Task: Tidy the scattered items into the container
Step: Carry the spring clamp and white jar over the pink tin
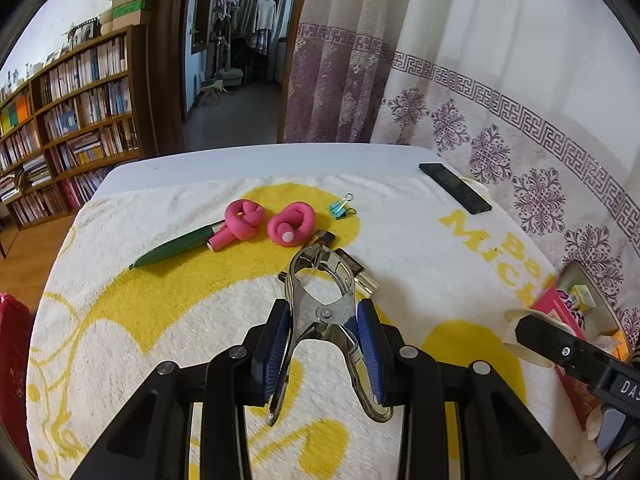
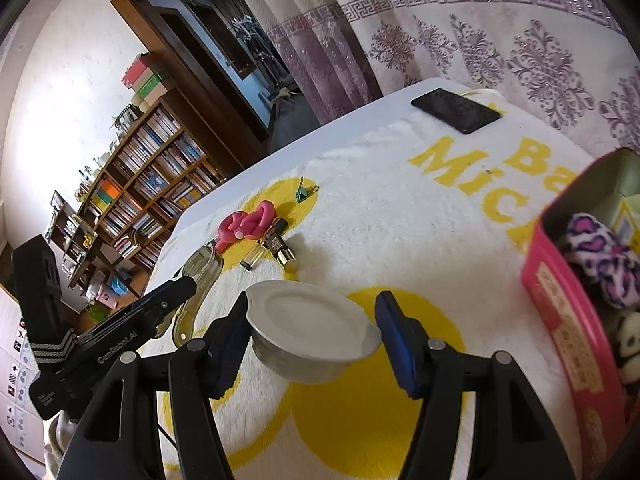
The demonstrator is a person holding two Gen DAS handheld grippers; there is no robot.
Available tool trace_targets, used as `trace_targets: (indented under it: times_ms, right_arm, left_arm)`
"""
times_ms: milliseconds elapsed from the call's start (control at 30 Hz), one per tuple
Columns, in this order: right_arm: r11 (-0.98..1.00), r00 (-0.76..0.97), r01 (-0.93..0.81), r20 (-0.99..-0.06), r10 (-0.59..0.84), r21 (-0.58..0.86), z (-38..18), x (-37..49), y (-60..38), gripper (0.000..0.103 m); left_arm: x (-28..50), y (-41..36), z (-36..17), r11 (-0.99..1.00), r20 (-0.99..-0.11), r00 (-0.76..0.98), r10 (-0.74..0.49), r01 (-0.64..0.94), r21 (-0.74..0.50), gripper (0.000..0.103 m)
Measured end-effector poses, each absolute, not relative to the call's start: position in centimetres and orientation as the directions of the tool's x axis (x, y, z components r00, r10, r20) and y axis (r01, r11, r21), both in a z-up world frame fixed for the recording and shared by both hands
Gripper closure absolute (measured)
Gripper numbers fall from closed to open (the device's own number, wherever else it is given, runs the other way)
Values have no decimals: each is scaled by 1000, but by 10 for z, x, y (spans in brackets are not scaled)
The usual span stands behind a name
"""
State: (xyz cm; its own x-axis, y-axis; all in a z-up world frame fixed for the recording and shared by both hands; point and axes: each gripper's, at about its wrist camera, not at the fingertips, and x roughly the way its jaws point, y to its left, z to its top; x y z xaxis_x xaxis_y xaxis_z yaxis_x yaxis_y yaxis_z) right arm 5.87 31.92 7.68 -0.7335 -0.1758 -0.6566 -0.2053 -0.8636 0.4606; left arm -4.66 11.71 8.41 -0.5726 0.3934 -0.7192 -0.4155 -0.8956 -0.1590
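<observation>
- The pink tin (image 2: pixel 560 320), the container for this tidy-up, sits at the right edge of the right wrist frame on the table (image 1: pixel 256 160), which is covered with a white and yellow towel (image 1: pixel 400 240). It already holds a purple-spotted fabric piece (image 2: pixel 604 264), a small yellow box (image 1: pixel 582 295) and a few other bits I cannot make out, so part of the job looks done.
- The left claw (image 1: pixel 324 344) is clenched on a metal spring clamp (image 1: pixel 320 280), its blue pads pressing the handles; the clamp is at lower centre of the left wrist frame and looks clear of the towel.
- The right claw (image 2: pixel 312 332) grasps a white roll of tape (image 2: pixel 312 328) between its pads, at lower centre of its frame, just left of the tin.
- Both items appear to be on their way to the tin but are not yet in it.
- Left to collect, in the middle of the left wrist frame: a green pen (image 1: pixel 176 246), two pink foam curlers (image 1: pixel 240 226), a teal binder clip (image 1: pixel 340 208) and a dark lipstick-like tube (image 2: pixel 280 246) with small parts beside it.
- A black phone (image 1: pixel 454 193) lies at the upper right of the towel; whether it belongs in the tin I cannot tell.
- My judgement: roughly halfway, with several trips left.
</observation>
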Motion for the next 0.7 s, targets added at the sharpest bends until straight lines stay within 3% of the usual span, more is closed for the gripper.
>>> trace_targets:
  times_ms: [700]
  right_arm:
    - [-894, -801, -331, -591, 97, 302, 99, 180, 367, 38]
  left_arm:
    - [-5, 183, 82, -827, -739, -485, 468, -534, -174, 67]
